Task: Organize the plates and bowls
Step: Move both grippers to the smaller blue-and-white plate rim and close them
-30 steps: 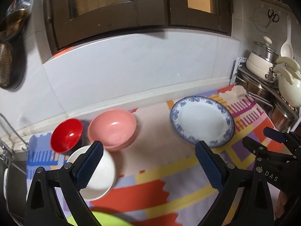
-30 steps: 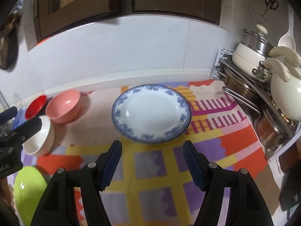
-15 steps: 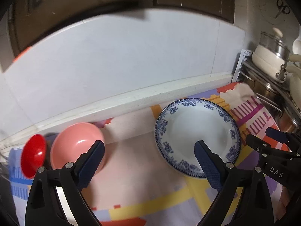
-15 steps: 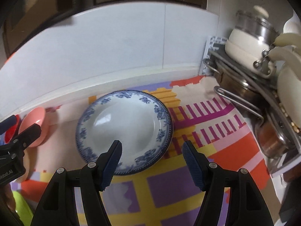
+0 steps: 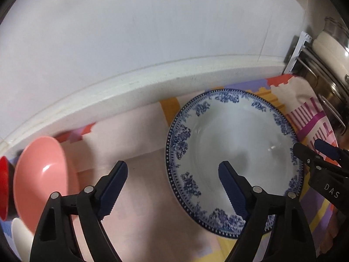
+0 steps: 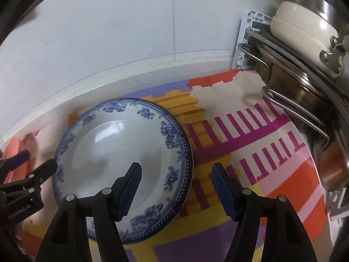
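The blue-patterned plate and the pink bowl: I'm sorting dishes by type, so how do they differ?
The blue-patterned plate is white, wide and shallow with a floral rim; the pink bowl is plain, one colour and deeper. The plate lies between both grippers; the bowl sits off to the left. Both rest empty on the colourful mat.

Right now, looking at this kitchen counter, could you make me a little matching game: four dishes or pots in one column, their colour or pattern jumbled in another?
Things:
1. plate
2. larger bowl
3. small bowl at the left edge
4. lidded pot on the rack

Descriptions:
A. cream
B. red
C. white with blue flowers round the rim
D. pink

Pairs: 1-C, 2-D, 3-B, 4-A
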A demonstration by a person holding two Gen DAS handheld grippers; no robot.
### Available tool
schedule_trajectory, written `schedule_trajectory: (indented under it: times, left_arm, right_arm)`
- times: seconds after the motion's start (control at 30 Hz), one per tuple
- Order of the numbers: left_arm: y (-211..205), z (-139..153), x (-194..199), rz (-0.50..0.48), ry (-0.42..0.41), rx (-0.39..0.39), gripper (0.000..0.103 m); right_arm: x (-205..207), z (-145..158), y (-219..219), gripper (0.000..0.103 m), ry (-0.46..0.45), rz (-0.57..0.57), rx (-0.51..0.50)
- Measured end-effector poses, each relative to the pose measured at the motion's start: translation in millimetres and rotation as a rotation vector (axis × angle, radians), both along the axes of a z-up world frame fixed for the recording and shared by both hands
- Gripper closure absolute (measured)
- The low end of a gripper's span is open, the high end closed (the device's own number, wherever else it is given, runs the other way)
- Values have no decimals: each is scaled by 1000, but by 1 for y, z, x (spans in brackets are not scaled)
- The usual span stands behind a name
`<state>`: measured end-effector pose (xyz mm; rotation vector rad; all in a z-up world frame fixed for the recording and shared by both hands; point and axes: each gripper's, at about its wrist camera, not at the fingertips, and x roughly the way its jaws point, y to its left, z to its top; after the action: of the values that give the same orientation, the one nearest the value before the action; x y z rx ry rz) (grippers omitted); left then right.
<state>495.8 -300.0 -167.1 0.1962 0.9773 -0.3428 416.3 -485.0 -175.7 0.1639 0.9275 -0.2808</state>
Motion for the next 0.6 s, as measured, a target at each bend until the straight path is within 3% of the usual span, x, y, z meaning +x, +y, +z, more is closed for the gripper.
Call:
schedule_trajectory:
  times: [0.3, 0.6]
  left_arm:
    - [-8, -10, 16, -14, 15, 2, 36]
    - [-3, -19, 28, 5, 90, -40, 52]
  right_arm:
    - [14, -16, -8, 37, 7, -6, 37]
    - [23, -27, -6, 52, 39, 28, 71]
